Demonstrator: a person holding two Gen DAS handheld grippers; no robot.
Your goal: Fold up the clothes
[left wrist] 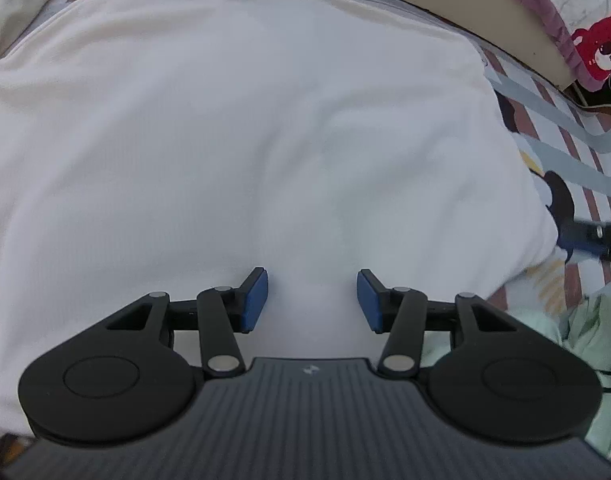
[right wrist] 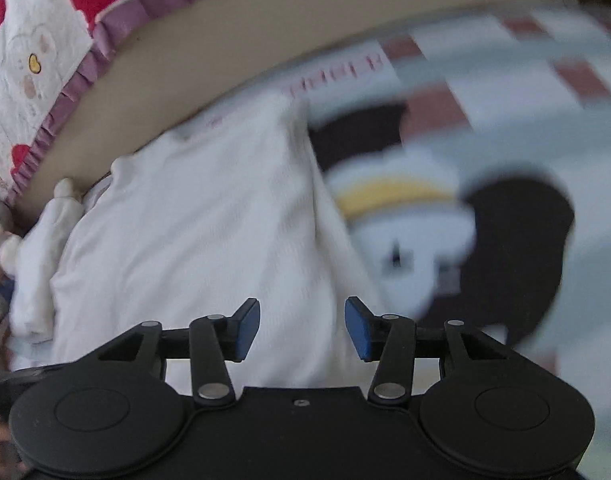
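Note:
A white garment lies spread flat over the patterned bed sheet and fills most of the left wrist view. My left gripper hovers open over its near part, blue pads apart with only white cloth behind them. In the right wrist view the same white garment shows with its right edge running down the frame. My right gripper is open just over that edge, nothing between its pads. This view is motion-blurred. The right gripper also appears blurred at the garment's right edge in the left wrist view.
The bed sheet has stripes and a cartoon print. A tan board borders the far side, with a ruffled pink and red quilt behind it. A pale green cloth lies at the near right. Bunched white fabric sits far left.

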